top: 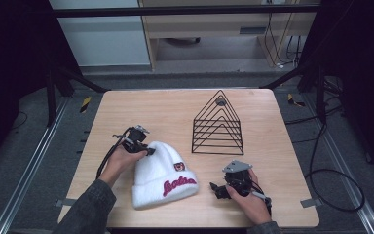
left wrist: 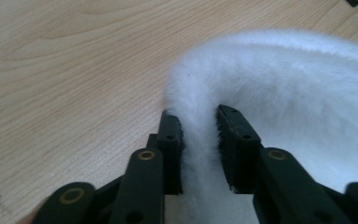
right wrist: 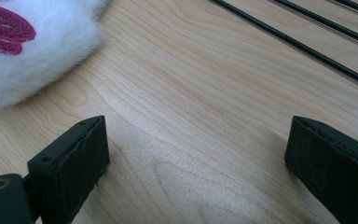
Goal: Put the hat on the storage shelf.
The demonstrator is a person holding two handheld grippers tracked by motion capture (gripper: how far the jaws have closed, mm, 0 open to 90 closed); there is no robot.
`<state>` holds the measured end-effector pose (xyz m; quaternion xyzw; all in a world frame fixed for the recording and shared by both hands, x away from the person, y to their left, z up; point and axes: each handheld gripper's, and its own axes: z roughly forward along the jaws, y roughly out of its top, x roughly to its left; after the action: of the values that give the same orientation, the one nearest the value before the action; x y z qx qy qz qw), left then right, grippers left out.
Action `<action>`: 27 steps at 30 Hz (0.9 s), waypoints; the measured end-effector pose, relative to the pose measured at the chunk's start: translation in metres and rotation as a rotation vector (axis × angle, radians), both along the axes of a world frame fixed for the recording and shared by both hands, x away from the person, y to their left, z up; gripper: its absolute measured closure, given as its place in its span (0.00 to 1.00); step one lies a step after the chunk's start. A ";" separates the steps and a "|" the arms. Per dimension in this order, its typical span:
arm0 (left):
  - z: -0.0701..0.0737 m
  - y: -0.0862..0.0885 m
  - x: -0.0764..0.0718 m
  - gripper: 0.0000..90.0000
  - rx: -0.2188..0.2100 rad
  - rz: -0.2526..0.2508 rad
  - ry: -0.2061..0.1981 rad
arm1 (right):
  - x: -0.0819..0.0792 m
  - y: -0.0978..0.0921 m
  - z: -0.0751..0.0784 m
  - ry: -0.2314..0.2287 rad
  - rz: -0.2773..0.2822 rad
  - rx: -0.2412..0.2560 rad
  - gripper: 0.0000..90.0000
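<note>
Left gripper view: pinching a fold of white beanie (left wrist: pixel 279 93) between closed left gripper (left wrist: pixel 199 140) jaws; crown cut off at frame right. Right gripper (right wrist: pixel 196 154) gaping wide over bare table (right wrist: pixel 200 74), touching nothing. High view: beanie lying lower centre, long axis running from upper left to lower right, red lettering facing up. Black wire rack (top: pixel 217 124) standing upper right, well apart.

— What colours are seen on the hat (top: pixel 161 176)?
— White fluffy fabric is seen, with lettering (top: pixel 178 185) stitched in dark red.
— And elsewhere?
— A black wire rack (top: pixel 218 125) is set on a pale wood-grained table (top: pixel 175 107); the jaws are black.
</note>
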<state>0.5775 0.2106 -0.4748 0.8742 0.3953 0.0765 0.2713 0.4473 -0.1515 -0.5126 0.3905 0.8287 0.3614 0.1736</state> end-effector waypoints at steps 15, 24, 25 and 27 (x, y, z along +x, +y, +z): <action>0.066 -0.001 -0.054 0.93 -0.042 -0.053 -0.261 | 0.000 0.000 0.000 -0.004 -0.003 -0.005 0.08; 0.131 -0.021 -0.098 0.93 -0.064 -0.166 -0.424 | -0.006 0.000 0.008 -0.026 -0.025 0.042 0.16; 0.138 -0.022 -0.101 0.93 -0.063 -0.179 -0.439 | -0.007 0.000 0.012 -0.029 -0.023 0.057 0.16; 0.144 -0.024 -0.104 0.93 -0.058 -0.191 -0.451 | -0.008 0.000 0.019 -0.047 -0.003 0.079 0.16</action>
<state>0.4731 0.1867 -0.3304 0.8602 0.2422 0.2324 0.3838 0.4390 -0.1510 -0.4936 0.3896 0.8089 0.4027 0.1779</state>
